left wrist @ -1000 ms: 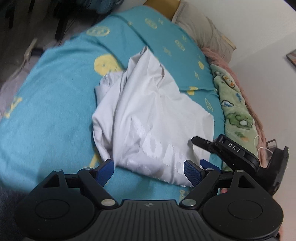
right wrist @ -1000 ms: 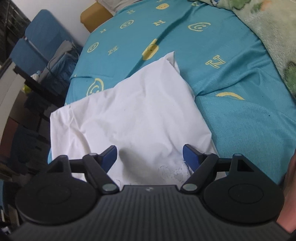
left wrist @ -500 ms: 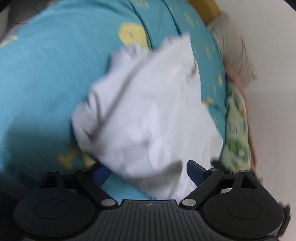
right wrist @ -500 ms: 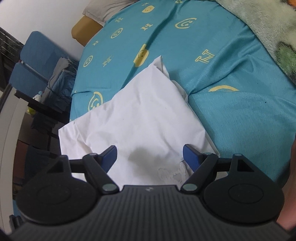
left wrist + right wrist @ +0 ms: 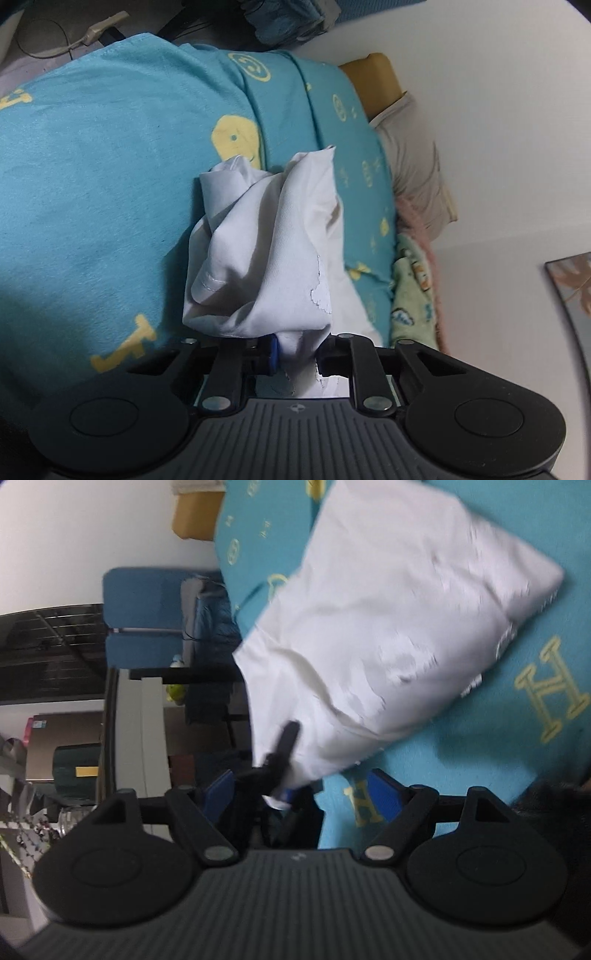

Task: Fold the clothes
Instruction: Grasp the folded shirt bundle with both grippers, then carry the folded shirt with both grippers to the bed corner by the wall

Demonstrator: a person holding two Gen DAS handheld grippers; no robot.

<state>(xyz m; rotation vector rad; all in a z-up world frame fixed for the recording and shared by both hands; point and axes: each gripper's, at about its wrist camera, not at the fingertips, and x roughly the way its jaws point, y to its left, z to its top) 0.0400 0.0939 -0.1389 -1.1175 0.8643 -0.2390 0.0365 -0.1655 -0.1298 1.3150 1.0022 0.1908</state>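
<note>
My left gripper [image 5: 295, 356] has just been closing, and its jaws now pinch a bunched edge of the white garment [image 5: 269, 251]; the cloth fills the gap between the blue pads [image 5: 273, 352] and gathers upward from them in a crumpled, peaked heap. The garment lies on the turquoise blanket [image 5: 92, 192] with its yellow letters and smiley faces, which covers the bed. Cracked white print shows on the cloth near my grip. On the left wrist view I note a grey pillow [image 5: 417, 173] and a tan headboard [image 5: 373, 77] at the far end of the bed, a green patterned blanket [image 5: 410, 295] along the wall side, and a framed picture [image 5: 572, 291] at the right edge. My right gripper [image 5: 301, 794] stands with its jaws wide apart and nothing between them; it is rolled, so the room appears on its side. In its view, which is motion-blurred, the garment [image 5: 399, 627] spreads as a broad white panel over the turquoise blanket [image 5: 480, 746], and the black fingers of the left gripper [image 5: 280, 753] clamp its lower corner just ahead of my open right jaws. Blue chairs [image 5: 144, 624] and dark shelving [image 5: 48, 653] stand beyond the bed's edge
</note>
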